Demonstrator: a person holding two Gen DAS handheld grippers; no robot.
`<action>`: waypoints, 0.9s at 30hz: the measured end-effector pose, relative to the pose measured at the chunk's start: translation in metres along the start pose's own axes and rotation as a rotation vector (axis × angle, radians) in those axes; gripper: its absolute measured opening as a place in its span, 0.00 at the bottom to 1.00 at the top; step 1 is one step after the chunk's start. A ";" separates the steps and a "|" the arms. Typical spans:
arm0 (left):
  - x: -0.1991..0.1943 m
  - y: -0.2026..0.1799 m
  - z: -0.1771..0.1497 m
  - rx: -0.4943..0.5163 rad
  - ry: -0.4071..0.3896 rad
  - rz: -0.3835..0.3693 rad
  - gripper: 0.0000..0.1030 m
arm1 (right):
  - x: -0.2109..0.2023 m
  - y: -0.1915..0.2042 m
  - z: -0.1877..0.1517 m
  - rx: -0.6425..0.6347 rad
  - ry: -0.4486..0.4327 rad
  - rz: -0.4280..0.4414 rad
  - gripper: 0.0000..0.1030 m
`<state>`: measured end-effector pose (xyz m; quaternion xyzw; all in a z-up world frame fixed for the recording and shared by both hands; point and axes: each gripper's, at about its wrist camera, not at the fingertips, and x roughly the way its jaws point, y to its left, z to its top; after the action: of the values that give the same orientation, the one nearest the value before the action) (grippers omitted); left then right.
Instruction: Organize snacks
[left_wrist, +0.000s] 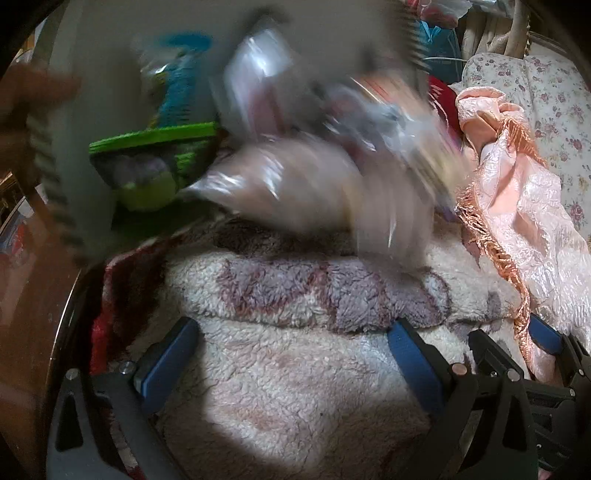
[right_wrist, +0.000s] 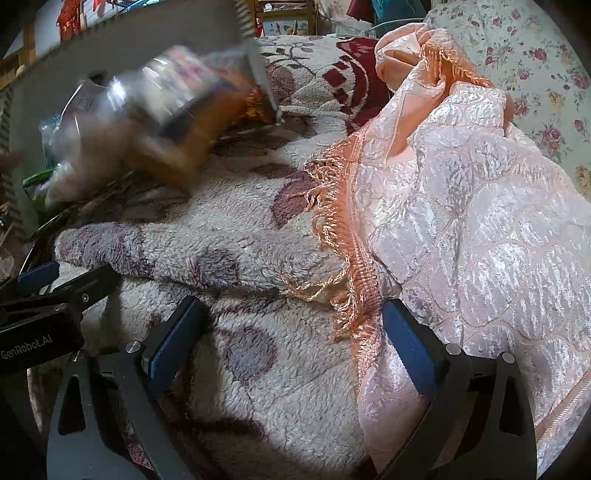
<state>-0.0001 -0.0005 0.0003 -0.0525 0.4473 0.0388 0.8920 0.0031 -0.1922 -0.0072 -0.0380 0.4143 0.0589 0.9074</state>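
Note:
Several snack packets, blurred by motion, are spilling out of a tilted grey bin (left_wrist: 92, 110) onto a fluffy blanket (left_wrist: 288, 369). I make out a green packet (left_wrist: 147, 162), a blue packet (left_wrist: 181, 85) and a clear bag of brownish snacks (left_wrist: 295, 184). In the right wrist view the same bin (right_wrist: 147, 33) and blurred packets (right_wrist: 147, 122) are at the upper left. My left gripper (left_wrist: 291, 332) is open and empty over the blanket. My right gripper (right_wrist: 291, 314) is open and empty, and also shows in the left wrist view (left_wrist: 517, 336).
A pink fringed bedcover (right_wrist: 461, 221) lies bunched on the right, over a floral sheet (right_wrist: 535, 55). A hand (left_wrist: 33, 96) holds the bin's left edge. Dark wooden furniture (left_wrist: 29, 295) stands at the left. Clutter and a wooden chair (right_wrist: 284, 14) are in the background.

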 end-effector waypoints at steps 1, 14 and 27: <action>0.000 0.000 0.000 0.000 0.000 0.000 1.00 | 0.000 0.000 0.000 0.000 0.000 0.000 0.96; 0.001 -0.002 0.000 0.007 0.001 0.009 1.00 | 0.001 0.001 0.000 0.003 -0.001 0.002 0.96; 0.002 -0.002 0.000 0.007 0.001 0.009 1.00 | 0.001 0.000 0.000 0.005 0.001 0.004 0.96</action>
<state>0.0016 -0.0027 -0.0015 -0.0472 0.4481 0.0411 0.8918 0.0038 -0.1920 -0.0075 -0.0350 0.4148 0.0596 0.9073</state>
